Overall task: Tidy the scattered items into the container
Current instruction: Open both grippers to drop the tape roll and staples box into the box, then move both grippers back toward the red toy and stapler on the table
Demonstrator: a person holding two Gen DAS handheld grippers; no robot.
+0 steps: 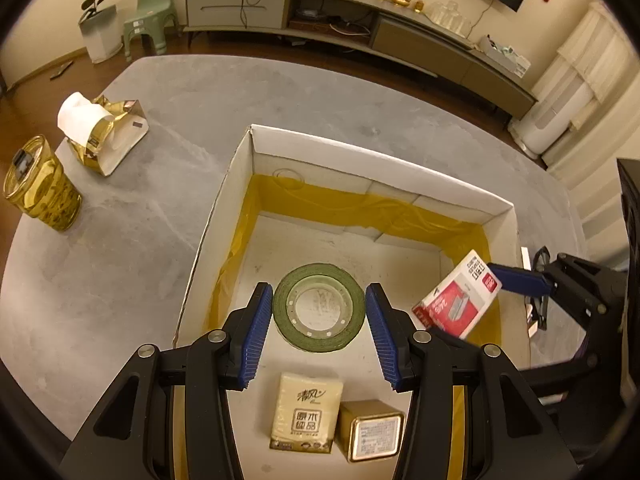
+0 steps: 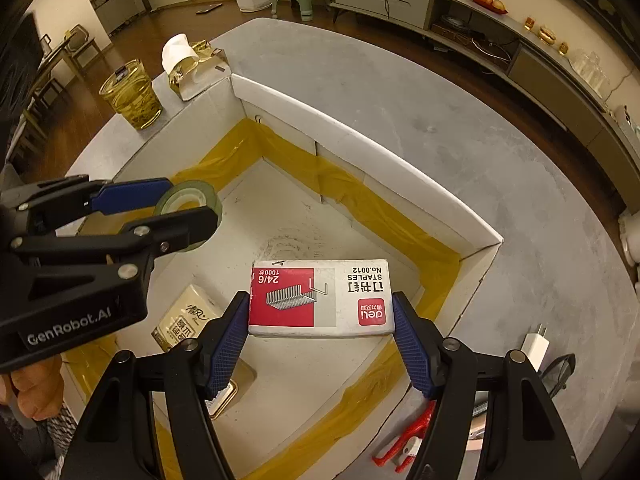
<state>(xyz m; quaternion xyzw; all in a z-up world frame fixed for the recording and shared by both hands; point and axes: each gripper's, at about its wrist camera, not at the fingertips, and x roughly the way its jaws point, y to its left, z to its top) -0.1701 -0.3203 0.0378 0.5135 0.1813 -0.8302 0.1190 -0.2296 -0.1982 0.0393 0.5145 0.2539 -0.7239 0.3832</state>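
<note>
Under everything, a round grey table [image 1: 132, 240]. On it, filling the middle, an open white cardboard box [image 1: 372, 168] with yellow tape along its inner seams. Over the box, slanting down, two black claws with blue pads: left gripper [image 1: 319, 330] clenched on a roll of green tape [image 1: 319, 307], pads pressed against opposite sides of the roll, hole facing the camera; right gripper [image 2: 320, 336] clenched on a red-and-white box of staples [image 2: 320, 298], one pad at each short end, printed face up and upside down to its own camera. Both held things above the box's floor, inside the line of its walls; touching the floor or not, cannot tell. From the left wrist view, staples off to the right, near the box's right wall. Already on the floor of the box, at its near side: a cream pack of tissues [image 1: 306, 416] and, just beside it, a small gold tin [image 1: 372, 430] with a printed label. Outside the box, at the table's far left: a torn gold tissue box [image 1: 108, 136] with a white tissue sticking up, and near it a yellow-tinted glass [image 1: 40, 188]. At the right edge of the table, beside the box: a white plug [image 2: 534, 346], a red clip [image 2: 408, 440], a pair of dark glasses [image 2: 560, 372]. Beyond, on the wooden floor, a green stool [image 1: 152, 16] and a long low cabinet [image 1: 360, 20] against the wall.
</note>
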